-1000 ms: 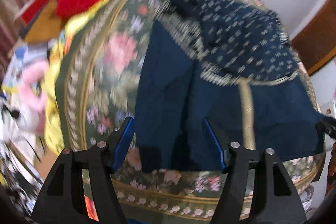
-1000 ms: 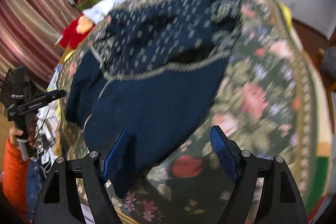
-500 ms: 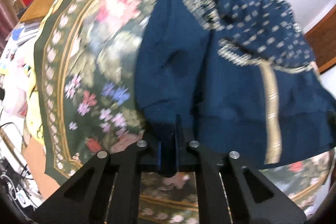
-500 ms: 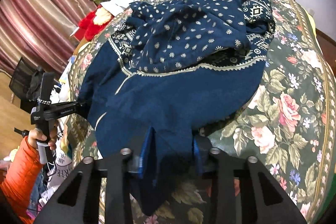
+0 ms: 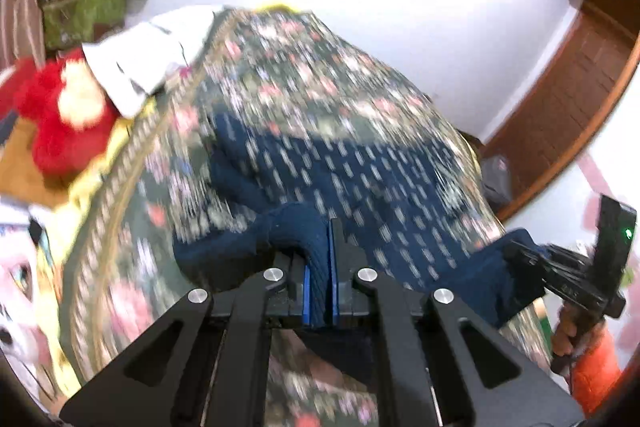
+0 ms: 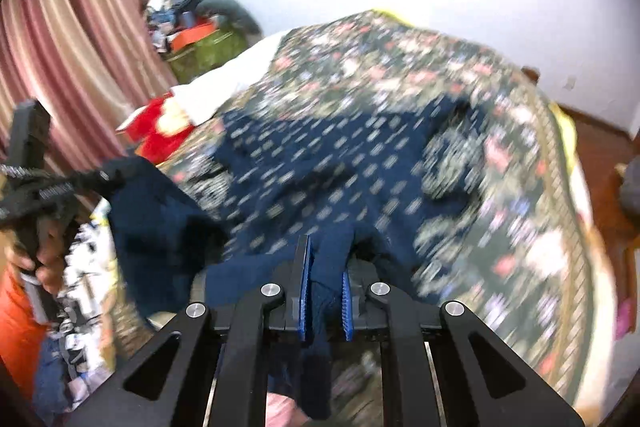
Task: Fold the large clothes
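Left tool [image 5: 320, 259], right tool [image 6: 325, 281] pinch navy dotted garment [image 5: 360, 167] hem.

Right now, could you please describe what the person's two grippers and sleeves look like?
Both grippers are matte black, with angular cut-out linkage arms, round silver pivot bolts and blue ribbed pads on the fingers. Left gripper; right gripper. Seen from the left wrist, the right unit has a black handle with a small green light. The person wears orange sleeves.

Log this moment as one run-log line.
left gripper: shut on navy garment | right gripper: shut on navy garment | garment on floral bedspread, hem raised
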Available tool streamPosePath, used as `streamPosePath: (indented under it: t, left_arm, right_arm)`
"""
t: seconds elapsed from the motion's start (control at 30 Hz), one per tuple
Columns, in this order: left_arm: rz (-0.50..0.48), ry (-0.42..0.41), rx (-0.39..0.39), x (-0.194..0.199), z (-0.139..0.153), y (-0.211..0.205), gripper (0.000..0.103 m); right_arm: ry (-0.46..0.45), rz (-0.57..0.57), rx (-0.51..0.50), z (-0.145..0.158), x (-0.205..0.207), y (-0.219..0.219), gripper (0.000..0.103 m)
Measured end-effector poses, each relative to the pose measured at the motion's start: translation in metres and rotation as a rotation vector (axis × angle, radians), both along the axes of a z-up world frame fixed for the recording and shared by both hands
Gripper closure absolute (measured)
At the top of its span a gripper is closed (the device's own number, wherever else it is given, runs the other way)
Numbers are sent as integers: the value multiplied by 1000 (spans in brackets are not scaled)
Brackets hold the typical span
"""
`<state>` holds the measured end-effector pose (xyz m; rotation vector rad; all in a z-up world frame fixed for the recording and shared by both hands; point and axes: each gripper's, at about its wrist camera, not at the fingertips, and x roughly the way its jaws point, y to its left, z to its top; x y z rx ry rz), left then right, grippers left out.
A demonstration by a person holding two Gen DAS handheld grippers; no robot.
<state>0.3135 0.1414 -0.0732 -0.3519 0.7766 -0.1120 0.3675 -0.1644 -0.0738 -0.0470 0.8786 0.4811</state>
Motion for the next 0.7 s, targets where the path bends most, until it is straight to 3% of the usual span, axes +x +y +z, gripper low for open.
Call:
streamPosePath:
  t: [0.17,0.33,0.53,0.7]
  left_arm:
    - [101,28,16,71,-8,27,97]
    - [183,133,62,140,-63,44,97]
    - [167,247,112,173,-132,42,96]
    - [104,229,217,163,-119,26,90]
  right_arm:
    - [-71,-141,-30,5,81,-21,93]
    - [18,-234,-31,-30,163,-38,93]
    - [59,-179,-71,-72,169,-37,92]
    - [80,-131,-68,-75,153,-41,92]
